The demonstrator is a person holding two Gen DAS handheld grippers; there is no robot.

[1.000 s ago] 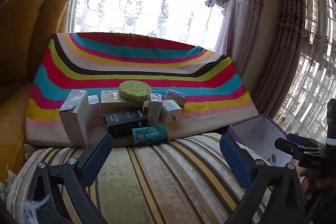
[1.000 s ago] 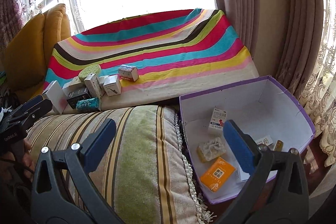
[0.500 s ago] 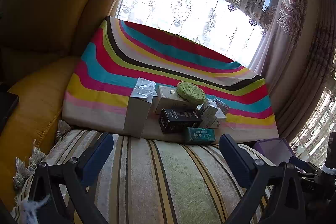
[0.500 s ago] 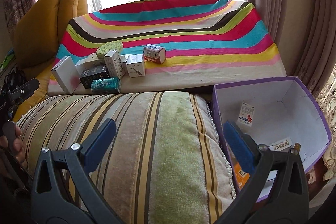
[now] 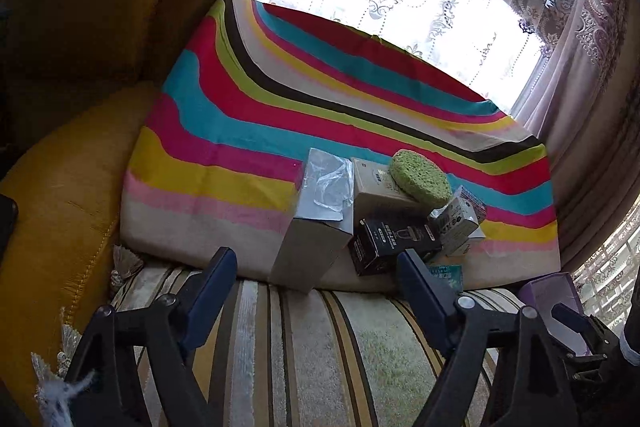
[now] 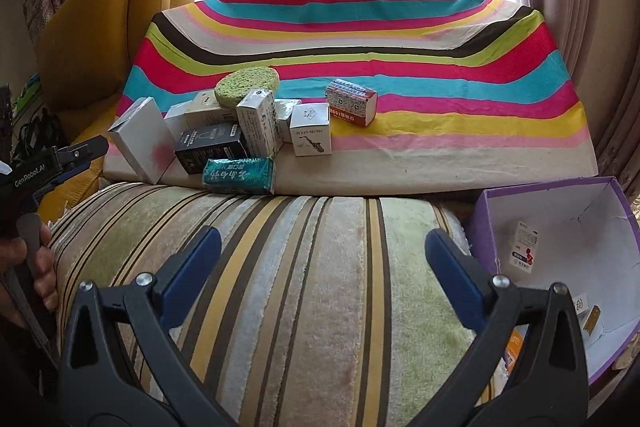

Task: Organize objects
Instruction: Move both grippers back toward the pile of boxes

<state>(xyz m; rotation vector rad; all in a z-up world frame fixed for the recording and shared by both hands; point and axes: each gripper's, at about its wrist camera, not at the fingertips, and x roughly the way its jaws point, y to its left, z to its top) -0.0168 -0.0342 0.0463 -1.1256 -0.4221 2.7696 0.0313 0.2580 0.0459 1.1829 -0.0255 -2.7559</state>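
A cluster of small boxes lies on a rainbow-striped cloth [image 6: 400, 67]: a tall white box [image 5: 312, 227] [image 6: 140, 141], a black box [image 5: 390, 241] [image 6: 210, 147], a teal packet [image 6: 240, 175], a white saxophone box [image 6: 311, 129], a red-and-white box [image 6: 351, 102], and a green sponge [image 5: 418, 178] [image 6: 246, 83] on top. My left gripper [image 5: 316, 279] is open and empty, just in front of the white box. My right gripper [image 6: 322, 259] is open and empty above the striped cushion. A purple box [image 6: 568, 259] at the right holds several small packs.
A striped plush cushion [image 6: 304, 287] lies between me and the cloth. A mustard sofa [image 5: 80, 47] stands at the left. Curtains [image 5: 592, 87] and a bright window close off the back and right. The purple box's corner [image 5: 550, 291] shows in the left wrist view.
Both grippers have swung left and moved closer to the box cluster. The purple box has slid toward the right edge of both views. Both stay open.
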